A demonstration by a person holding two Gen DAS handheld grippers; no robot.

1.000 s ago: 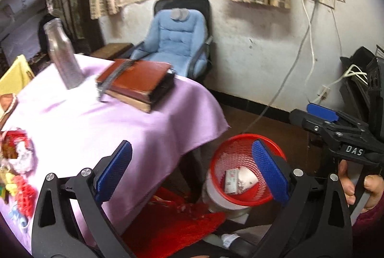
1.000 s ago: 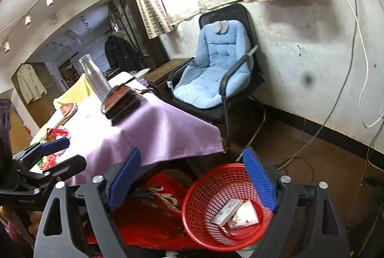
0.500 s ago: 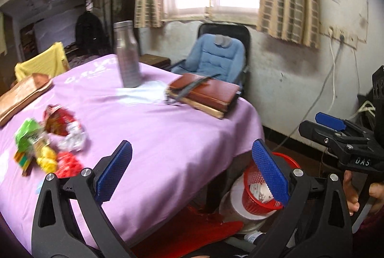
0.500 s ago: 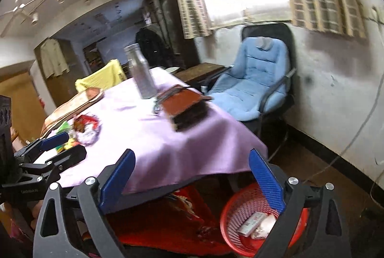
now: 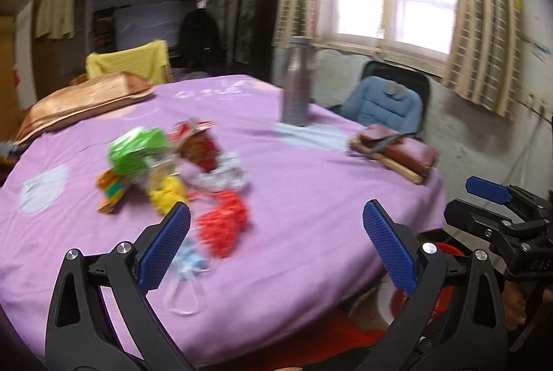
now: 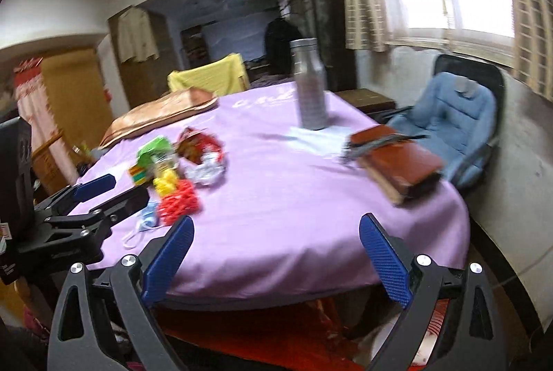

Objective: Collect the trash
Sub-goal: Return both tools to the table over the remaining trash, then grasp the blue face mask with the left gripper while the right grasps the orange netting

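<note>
A heap of trash lies on the purple tablecloth (image 5: 304, 198): a green wrapper (image 5: 138, 153), a red snack bag (image 5: 198, 144), crumpled foil (image 5: 224, 176), a yellow piece (image 5: 166, 193), a red mesh wad (image 5: 224, 226) and a pale blue face mask (image 5: 188, 270). My left gripper (image 5: 276, 243) hangs open just short of the mesh wad and mask, nothing between its fingers. My right gripper (image 6: 276, 253) is open and empty over the table's near edge, to the right of the heap (image 6: 179, 170). The red basket (image 5: 439, 281) peeks out below the table edge.
A steel bottle (image 5: 297, 84) stands at the back of the table, brown books (image 5: 394, 153) at its right edge, a tan cushion (image 5: 79, 101) at the far left. A blue-padded chair (image 6: 446, 122) stands by the wall. A red mat (image 6: 262, 333) lies under the table.
Both grippers swung up and left, away from the red basket on the floor, and now face the tabletop and the trash heap. Both stay open and empty.
</note>
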